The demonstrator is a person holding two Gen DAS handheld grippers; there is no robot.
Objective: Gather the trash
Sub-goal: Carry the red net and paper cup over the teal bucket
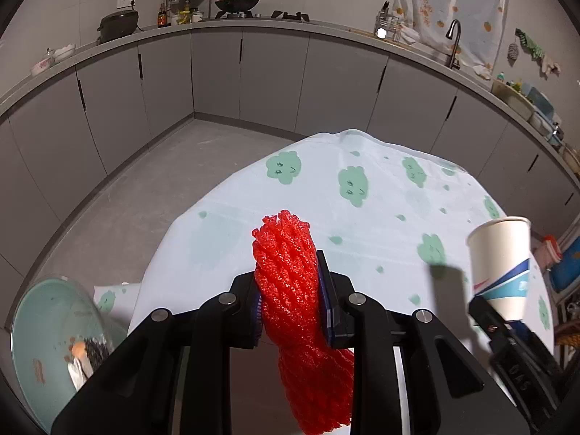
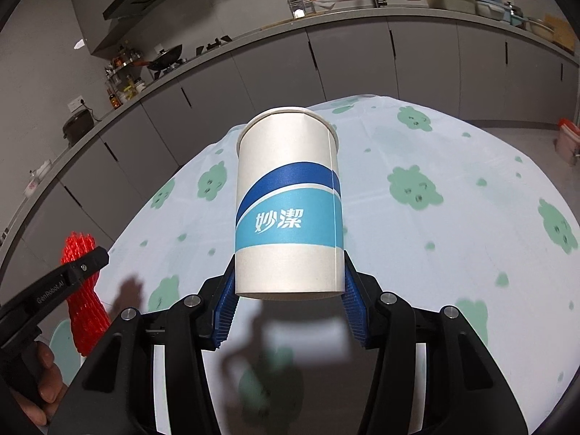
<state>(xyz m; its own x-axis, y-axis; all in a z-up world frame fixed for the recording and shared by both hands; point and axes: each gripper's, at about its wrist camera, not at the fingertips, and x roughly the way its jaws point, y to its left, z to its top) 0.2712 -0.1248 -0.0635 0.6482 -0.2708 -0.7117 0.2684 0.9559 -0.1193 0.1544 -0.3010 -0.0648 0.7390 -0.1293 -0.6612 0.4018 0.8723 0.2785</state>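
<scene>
Left gripper [image 1: 290,290] pinches red foam net [image 1: 297,290], pads pressed into its sides, net bunched and raised clear above counter [image 1: 380,217] with cloud-print cloth. Right gripper [image 2: 288,301] clamps paper cup [image 2: 288,210] near its base, cup upright, lifted off cloth, its shadow on cloth below. In left view, cup sits at far right, well apart from net. Glass bowl [image 1: 47,326] with food scraps at lower left, past counter edge. Kitchen cabinets [image 1: 217,72] behind.
</scene>
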